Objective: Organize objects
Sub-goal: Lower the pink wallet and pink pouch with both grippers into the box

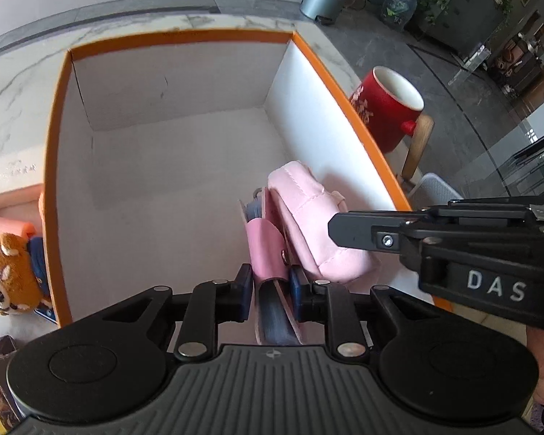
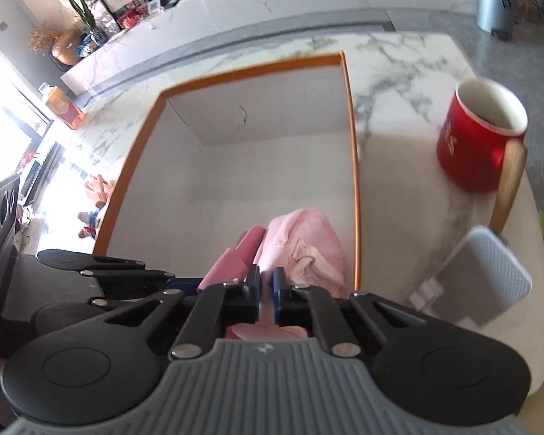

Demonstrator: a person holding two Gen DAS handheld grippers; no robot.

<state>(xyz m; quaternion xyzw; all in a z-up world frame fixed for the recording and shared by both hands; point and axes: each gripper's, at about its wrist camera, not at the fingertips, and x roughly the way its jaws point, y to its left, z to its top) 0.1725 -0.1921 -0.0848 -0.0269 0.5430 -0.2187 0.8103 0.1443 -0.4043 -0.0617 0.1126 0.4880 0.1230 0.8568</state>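
Holding: the left claw (image 1: 271,291) pinches a pink wallet (image 1: 266,253) by its edge, low inside the orange-rimmed box (image 1: 56,166), near the box's right wall.
Neighbour: a soft pink pouch (image 1: 308,217) lies just beside the wallet, against that wall.
Right claw: the right claw (image 2: 266,290) is pressed together above the pouch; it looks to have a fold of pink fabric between its pads, though blur makes that uncertain.
Risk, snag: if the right claw lifts while gripping fabric, the pouch could drag the wallet askew.
Risk, collision: both claws crowd one corner and may knock together.
Outside: a red mug (image 2: 478,134) stands on the counter (image 2: 399,72) near its right edge; a sweeping arm could tip it.
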